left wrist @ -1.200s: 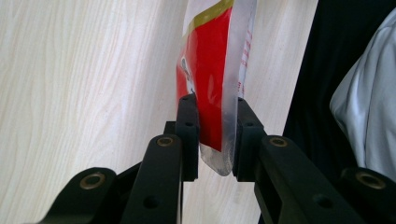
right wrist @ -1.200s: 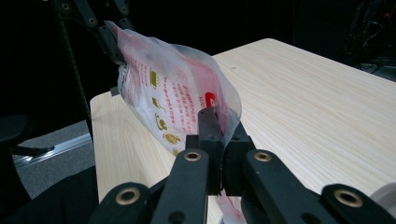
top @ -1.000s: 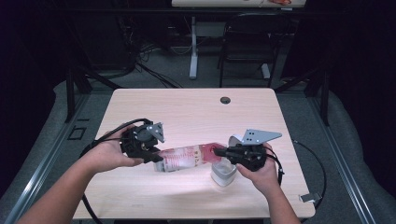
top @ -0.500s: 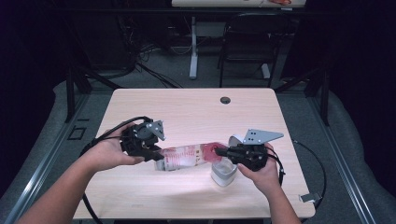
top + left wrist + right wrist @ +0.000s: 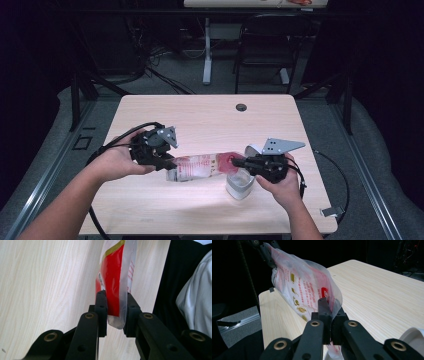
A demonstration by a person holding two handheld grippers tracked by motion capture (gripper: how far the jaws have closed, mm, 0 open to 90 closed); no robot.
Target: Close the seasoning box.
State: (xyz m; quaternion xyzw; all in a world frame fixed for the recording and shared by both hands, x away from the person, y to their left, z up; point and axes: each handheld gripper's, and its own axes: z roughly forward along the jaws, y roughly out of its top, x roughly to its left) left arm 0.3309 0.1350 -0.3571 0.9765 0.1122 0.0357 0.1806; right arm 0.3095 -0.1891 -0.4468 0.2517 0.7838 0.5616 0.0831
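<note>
Above the table (image 5: 200,120), between the two hands, a red and white bag (image 5: 202,165) is hanging almost level, a little over the wood. At its left end the left gripper (image 5: 167,162) is gripping it: in the left gripper view the jaws are standing on both sides of the bag (image 5: 115,290), with the clear edge of the plastic between the pads, and they are pressing on it. At the other end the right gripper (image 5: 237,162) is clamping the bag too. In the right gripper view its jaws are standing tight together on a corner of the bag (image 5: 304,290), and the plastic is bulging up behind them toward the left gripper (image 5: 265,250), which is showing far off at the top. Just beside the right gripper, under the right hand (image 5: 280,185), a white cup (image 5: 240,184) is standing on the table; its rim (image 5: 413,336) is showing at the lower right of the right gripper view. Near the far edge of the table a small dark hole (image 5: 241,107) is showing
</note>
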